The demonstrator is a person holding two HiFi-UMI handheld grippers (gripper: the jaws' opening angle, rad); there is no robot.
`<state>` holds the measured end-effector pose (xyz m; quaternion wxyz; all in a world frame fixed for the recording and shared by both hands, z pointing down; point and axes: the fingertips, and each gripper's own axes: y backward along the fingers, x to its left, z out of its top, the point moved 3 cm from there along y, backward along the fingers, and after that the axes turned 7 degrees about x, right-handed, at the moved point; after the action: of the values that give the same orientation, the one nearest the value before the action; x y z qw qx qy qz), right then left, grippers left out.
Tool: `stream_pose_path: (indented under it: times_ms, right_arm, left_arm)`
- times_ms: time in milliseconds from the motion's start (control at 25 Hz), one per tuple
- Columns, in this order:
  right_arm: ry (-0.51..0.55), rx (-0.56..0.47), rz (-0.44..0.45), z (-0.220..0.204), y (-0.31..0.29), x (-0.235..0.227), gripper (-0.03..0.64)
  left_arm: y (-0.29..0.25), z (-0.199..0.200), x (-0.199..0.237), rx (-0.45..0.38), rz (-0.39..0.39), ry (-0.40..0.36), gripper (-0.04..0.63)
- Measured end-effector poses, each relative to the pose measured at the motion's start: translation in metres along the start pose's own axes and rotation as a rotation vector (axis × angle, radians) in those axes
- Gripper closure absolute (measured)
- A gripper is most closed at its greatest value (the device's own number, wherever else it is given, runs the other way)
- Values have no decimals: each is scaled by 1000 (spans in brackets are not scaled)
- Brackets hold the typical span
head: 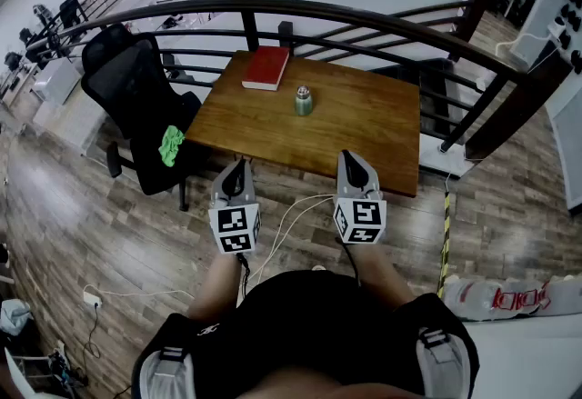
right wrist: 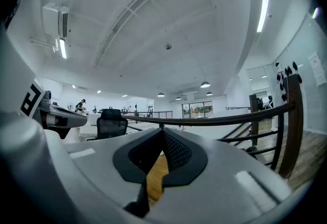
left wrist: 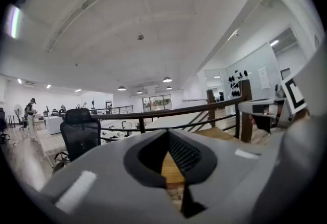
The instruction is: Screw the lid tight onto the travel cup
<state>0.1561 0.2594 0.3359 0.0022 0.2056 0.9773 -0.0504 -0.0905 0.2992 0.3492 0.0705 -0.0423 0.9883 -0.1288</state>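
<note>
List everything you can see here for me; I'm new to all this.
table: one, brown wood, centre, next to the railing
book: one, red, far left part of the table
travel cup: one, green with a silvery top, upright near the table's middle, apart from the book
office chair: one, black, left of the table
cloth: one, bright green, on the chair
railing: one, dark, curving behind the table
cables: a few, white, on the floor near the person
left claw: one, grey, shut and empty, short of the table's near edge
right claw: one, grey, shut and empty, beside the left one
</note>
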Motion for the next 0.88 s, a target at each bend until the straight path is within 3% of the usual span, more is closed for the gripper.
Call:
stream_pose_path:
  times_ms: [680, 880]
  right_arm:
    - [-8, -40, -18, 4, 14, -46, 618]
    - [-2, -45, 0, 2, 11, -67, 618]
  left_arm:
    - [-11, 5, -35, 1, 3, -3, 541]
    - [-16, 1, -44, 18, 37, 34, 541]
